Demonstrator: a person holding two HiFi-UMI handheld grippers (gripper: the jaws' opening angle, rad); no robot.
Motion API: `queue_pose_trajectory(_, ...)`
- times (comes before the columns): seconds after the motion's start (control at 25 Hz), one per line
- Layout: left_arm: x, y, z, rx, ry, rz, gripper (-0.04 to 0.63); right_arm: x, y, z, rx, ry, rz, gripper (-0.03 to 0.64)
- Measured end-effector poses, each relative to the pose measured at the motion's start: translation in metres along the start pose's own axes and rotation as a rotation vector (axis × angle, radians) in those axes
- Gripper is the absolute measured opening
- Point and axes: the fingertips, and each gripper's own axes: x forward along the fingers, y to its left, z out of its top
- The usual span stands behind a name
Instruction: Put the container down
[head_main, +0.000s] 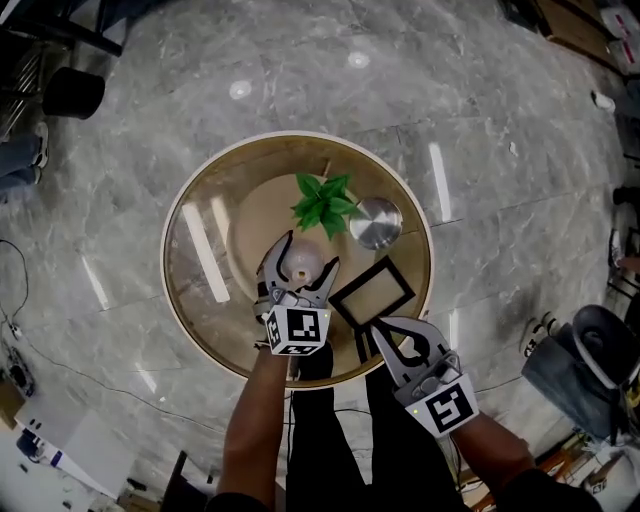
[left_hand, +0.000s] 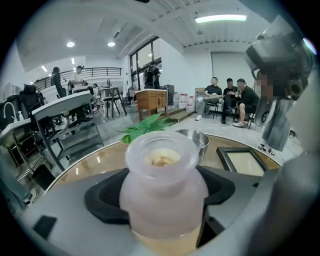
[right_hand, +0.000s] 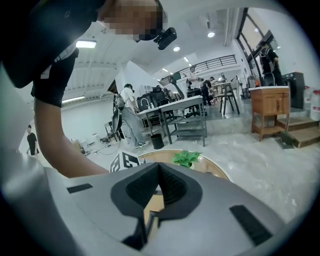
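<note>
A frosted, wide-mouthed container (head_main: 303, 263) with pale contents sits between the jaws of my left gripper (head_main: 309, 254), which is shut on its body. In the left gripper view the container (left_hand: 162, 187) fills the middle, with a dark pad (left_hand: 102, 197) against its left side. Its base is hidden, so I cannot tell whether it touches the round glass-topped table (head_main: 190, 290). My right gripper (head_main: 386, 327) hovers over the table's near right edge. In the right gripper view its jaws (right_hand: 159, 170) meet at the tips with nothing between them.
On the table stand a green plant (head_main: 322, 203), a metal bowl (head_main: 376, 222) and a black picture frame (head_main: 373, 294), all just beyond or right of the container. Marble floor surrounds the table. A grey bin (head_main: 590, 365) is at the right, and seated people (left_hand: 227, 97) are far off.
</note>
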Motion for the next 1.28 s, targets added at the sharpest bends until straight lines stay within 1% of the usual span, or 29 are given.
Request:
queue_pose_trajectory(0.16,0.010,-0.005,-0.012,0.014,0.021,-0.018,0.410,0.003,0.001,-0.003,0.007,-0.007,0.006,0.000)
queue_pose_trajectory(0.32,0.011,-0.004,-0.014,-0.008,0.024,-0.016,0.411,0.004,0.005,-0.002,0.029,-0.019,0.009,0.000)
queue_pose_trajectory(0.64,0.015,-0.002,-0.015,-0.031,0.008,-0.001,0.420,0.002,0.008,-0.002,0.022,-0.015,0.010,0.000)
queue_pose_trajectory(0.68,0.015,-0.003,-0.014,-0.039,0.003,-0.002,0.432,0.001,0.009,0.001,0.020,-0.020,0.009,0.000)
queue_pose_trajectory(0.76,0.013,-0.005,-0.013,-0.056,-0.003,-0.012,0.495,-0.002,0.013,0.008,0.014,-0.029,0.009,0.000)
queue_pose_trajectory(0.84,0.006,-0.008,-0.012,-0.061,-0.003,-0.013,0.524,-0.005,0.017,0.014,0.000,-0.035,0.011,0.000)
queue_pose_trajectory(0.96,-0.014,-0.008,-0.008,-0.057,-0.015,0.012,0.526,-0.010,0.025,0.025,-0.029,-0.047,0.015,0.000)
queue_pose_trajectory(1.04,-0.035,-0.005,-0.002,-0.057,-0.034,0.037,0.513,-0.013,0.031,0.035,-0.045,-0.064,0.016,0.000)
queue_pose_trajectory(1.28,-0.128,0.006,0.042,-0.081,-0.110,0.120,0.463,-0.021,0.054,0.072,-0.084,-0.112,0.016,0.000)
